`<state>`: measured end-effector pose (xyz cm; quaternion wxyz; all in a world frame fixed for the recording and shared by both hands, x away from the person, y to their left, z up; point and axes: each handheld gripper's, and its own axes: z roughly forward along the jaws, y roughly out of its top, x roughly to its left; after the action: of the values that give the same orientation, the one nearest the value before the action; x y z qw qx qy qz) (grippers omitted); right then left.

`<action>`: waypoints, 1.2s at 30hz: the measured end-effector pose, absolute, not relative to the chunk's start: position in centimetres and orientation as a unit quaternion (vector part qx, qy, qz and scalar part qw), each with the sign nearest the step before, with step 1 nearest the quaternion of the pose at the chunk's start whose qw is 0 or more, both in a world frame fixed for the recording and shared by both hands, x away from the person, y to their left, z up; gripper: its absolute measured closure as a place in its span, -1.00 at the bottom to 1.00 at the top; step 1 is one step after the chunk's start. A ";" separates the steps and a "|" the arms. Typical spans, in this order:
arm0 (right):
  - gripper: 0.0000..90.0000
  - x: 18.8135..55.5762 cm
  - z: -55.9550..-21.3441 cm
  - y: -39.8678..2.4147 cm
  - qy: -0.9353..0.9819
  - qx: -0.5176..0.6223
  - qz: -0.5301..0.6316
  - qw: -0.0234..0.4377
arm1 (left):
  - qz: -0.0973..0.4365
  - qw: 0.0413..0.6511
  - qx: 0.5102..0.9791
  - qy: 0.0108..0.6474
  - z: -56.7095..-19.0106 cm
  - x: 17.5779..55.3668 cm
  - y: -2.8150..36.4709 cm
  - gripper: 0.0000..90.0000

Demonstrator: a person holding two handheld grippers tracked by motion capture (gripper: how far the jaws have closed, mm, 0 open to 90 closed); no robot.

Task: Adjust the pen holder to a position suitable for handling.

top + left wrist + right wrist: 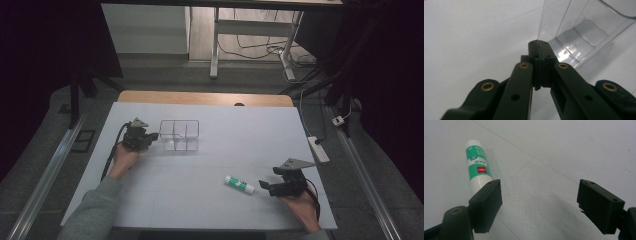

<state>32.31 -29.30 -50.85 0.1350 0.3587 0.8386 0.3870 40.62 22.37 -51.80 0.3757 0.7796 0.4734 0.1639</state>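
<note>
Two grippers, one clear organizer, one glue stick on the white table (210, 200). Left gripper (150, 136), left of centre in the high view, has its jaws fully closed, pinching the near wall edge of the clear organizer (180, 135) — three compartments, upright. Right gripper (264, 186), lower right, jaws wide apart, holding nothing — glue stick (239, 184) lies flat just beside its tip, not between the pads.

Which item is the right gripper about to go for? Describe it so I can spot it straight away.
On the white table sheet, look at the near right part, just left of the right gripper. There lies a glue stick on its side: a small white tube with a green label, unlike the clear plastic organiser standing farther back on the left.
</note>
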 end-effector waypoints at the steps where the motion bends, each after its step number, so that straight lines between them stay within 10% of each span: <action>1: -0.56 32.3 -50.8 -29.3 0.839 0.359 0.387 0.135 | 0.163 0.376 0.780 0.473 -51.8 40.7 22.3 0.98; 36: -0.55 32.4 -50.9 -29.3 0.839 0.361 0.384 0.135 | 0.142 0.379 0.784 0.471 -52.8 41.9 20.9 0.98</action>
<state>32.37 -29.32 -50.86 0.1354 0.3613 0.8388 0.3842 41.93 20.91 -52.79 0.3787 0.7841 0.4708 0.1419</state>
